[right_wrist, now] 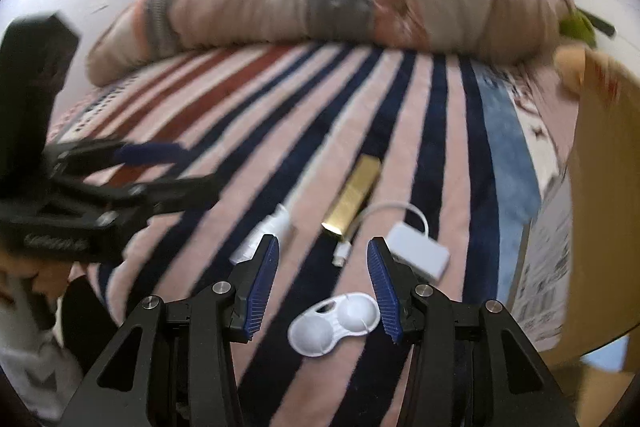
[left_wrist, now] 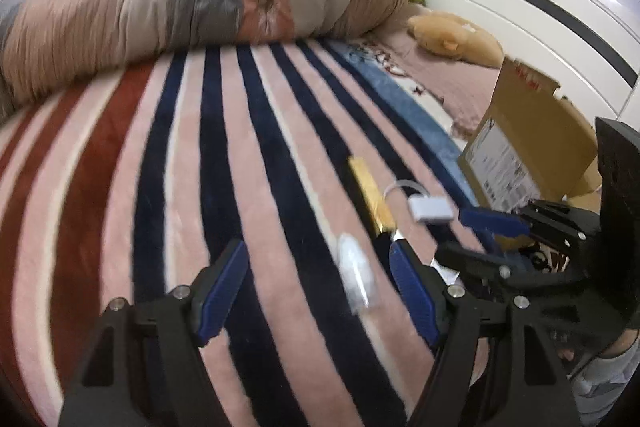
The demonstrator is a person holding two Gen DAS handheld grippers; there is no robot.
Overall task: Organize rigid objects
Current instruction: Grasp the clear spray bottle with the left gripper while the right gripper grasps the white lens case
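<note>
Several small items lie on a striped blanket on a bed. A gold bar-shaped box (right_wrist: 354, 195) (left_wrist: 370, 193) lies in the middle. A white adapter with a cable (right_wrist: 418, 253) (left_wrist: 430, 209) is to its right. A white tube in clear wrap (right_wrist: 266, 233) (left_wrist: 356, 269) is to its left. A white contact lens case (right_wrist: 334, 323) lies between the jaws of my open right gripper (right_wrist: 323, 247). My left gripper (left_wrist: 320, 255) is open and empty, the wrapped tube just inside its right finger. Each gripper also shows in the other's view: the right gripper (left_wrist: 476, 231), the left gripper (right_wrist: 176, 167).
A cardboard box (left_wrist: 520, 143) (right_wrist: 600, 187) stands open at the bed's right edge. A rolled duvet (left_wrist: 200, 11) (right_wrist: 340, 3) lies across the far side. A tan plush toy (left_wrist: 452, 35) lies by the white headboard (left_wrist: 520, 7).
</note>
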